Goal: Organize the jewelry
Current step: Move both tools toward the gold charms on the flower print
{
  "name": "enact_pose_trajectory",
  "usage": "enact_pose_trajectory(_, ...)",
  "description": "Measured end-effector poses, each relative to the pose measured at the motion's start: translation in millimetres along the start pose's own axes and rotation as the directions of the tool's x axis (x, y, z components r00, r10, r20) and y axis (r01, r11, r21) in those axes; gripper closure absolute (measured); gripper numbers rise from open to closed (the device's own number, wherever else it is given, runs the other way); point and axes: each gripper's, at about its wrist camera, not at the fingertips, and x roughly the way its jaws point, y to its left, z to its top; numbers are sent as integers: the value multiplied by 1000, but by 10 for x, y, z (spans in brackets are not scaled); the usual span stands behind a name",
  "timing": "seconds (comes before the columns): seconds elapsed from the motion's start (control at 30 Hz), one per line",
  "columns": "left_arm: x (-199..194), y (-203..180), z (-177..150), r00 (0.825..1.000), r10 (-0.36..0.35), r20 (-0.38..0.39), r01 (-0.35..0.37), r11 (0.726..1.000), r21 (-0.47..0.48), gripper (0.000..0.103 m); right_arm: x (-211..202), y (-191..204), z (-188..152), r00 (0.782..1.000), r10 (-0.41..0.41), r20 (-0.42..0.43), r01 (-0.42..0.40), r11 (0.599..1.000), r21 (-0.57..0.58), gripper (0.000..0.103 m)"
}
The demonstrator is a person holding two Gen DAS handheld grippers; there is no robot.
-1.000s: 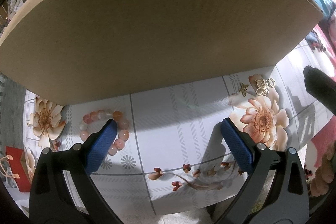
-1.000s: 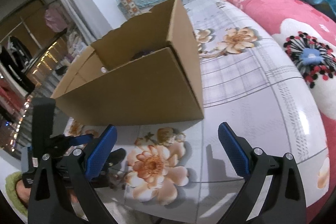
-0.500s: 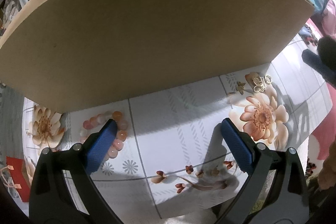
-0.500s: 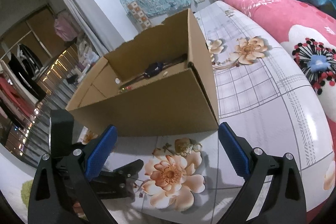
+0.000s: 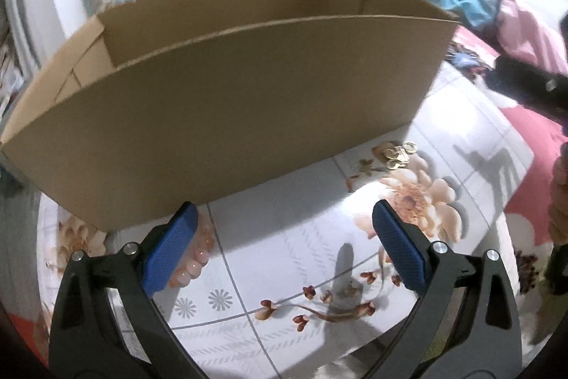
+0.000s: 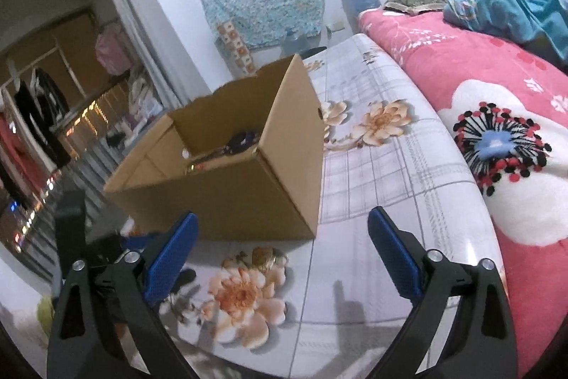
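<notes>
Jewelry first: a pink bead bracelet (image 5: pixel 193 260) lies on the worktop (image 5: pixel 284 244) right behind the left gripper (image 5: pixel 282 249)'s left pad, near the front edge and just in front of the cardboard box (image 5: pixel 227 116). Those jaws are spread wide, nothing in them. A little pile of gold pieces (image 5: pixel 399 153) sits by the box's front right corner, on a printed flower. Right gripper (image 6: pixel 282 253) is spread and empty too, hovering over the worktop's front edge, with the gold pile (image 6: pixel 264 256) between its pads, further out. The box stands open, and a dark item (image 6: pixel 241 141), too small to make out, lies inside. The worktop has a glossy white cover with grid lines and peach flowers. A bed with a pink floral quilt (image 6: pixel 497 116) runs along its right edge, a blue blanket (image 6: pixel 511 6) is bunched on it, and there's a closet with hanging clothes (image 6: pixel 39 109) off left.
</notes>
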Motion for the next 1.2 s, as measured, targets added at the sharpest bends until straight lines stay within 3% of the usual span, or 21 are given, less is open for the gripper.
enact_pose_trajectory(0.2,-111,-206,-83,998,-14,55,6,991,137,9,54,137,-197,998,24,-58,-26,999,-36,23)
enact_pose_trajectory(0.3,-131,-240,-91,997,-2,75,-13,980,199,21,113,153,-242,996,39,-85,-41,999,-18,34)
enact_pose_trajectory(0.53,-85,-163,53,994,-50,98,33,985,169,50,270,215,-234,992,58,-112,-60,998,-14,55)
enact_pose_trajectory(0.6,-67,-154,118,992,-57,110,39,987,159,54,296,252,-182,994,58,-94,-62,998,-32,59)
enact_pose_trajectory(0.7,-34,-126,179,991,-75,114,58,987,148,61,346,298,-65,996,65,-63,-69,996,-58,62)
enact_pose_trajectory(0.97,29,-93,255,989,-75,124,54,985,164,62,482,304,136,998,69,-11,-70,994,-85,64)
enact_pose_trajectory(1.1,53,-145,272,989,-77,127,52,981,189,65,433,245,43,998,64,-27,-65,995,-78,64)
enact_pose_trajectory(1.2,80,-256,214,989,-115,91,88,962,259,66,409,190,-101,996,59,-67,-63,996,-60,64)
